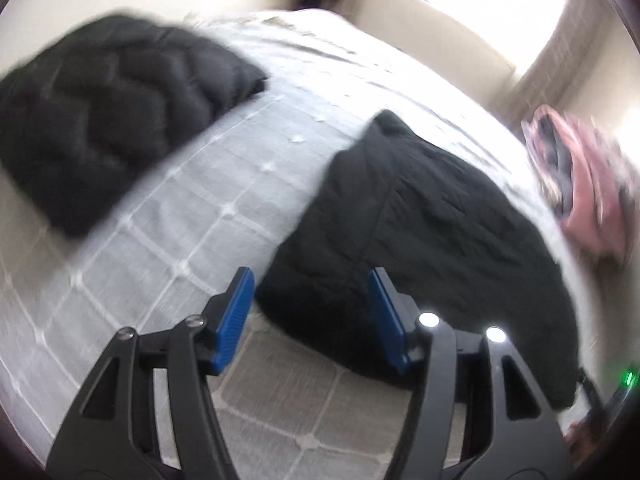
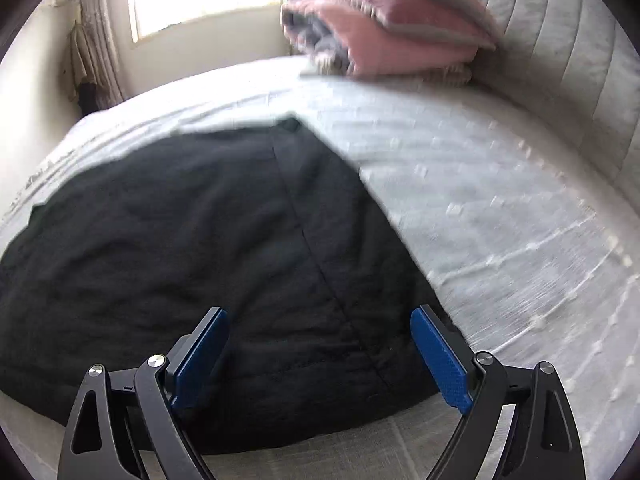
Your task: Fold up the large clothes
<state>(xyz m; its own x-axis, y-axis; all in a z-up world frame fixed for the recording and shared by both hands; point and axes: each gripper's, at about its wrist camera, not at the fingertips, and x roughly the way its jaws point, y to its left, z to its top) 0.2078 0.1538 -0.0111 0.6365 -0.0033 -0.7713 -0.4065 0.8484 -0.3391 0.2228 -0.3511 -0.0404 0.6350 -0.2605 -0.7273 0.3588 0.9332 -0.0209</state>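
Here we see the black quilted garment [image 2: 192,264] spread flat on the bed [image 2: 500,208], a second folded black garment [image 1: 108,116] well beyond it, pink bedding [image 2: 400,32] by the headboard, while our left hand-held gripper [image 1: 312,316] and right hand-held gripper [image 2: 320,356] hover over the spread garment's near edge, jaws parted, gripping nothing.

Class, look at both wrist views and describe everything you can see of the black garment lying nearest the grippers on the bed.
The black garment is a large dark piece of soft, slightly puffy quilted-looking fabric, with a straight seam running along it. It lies spread fairly flat, lightly rumpled, on the pale checked bedspread, its near edge by the bed's front. Both open grippers, left and right, are over that edge; no pad visibly presses it. Sleeves or a collar cannot be made out.
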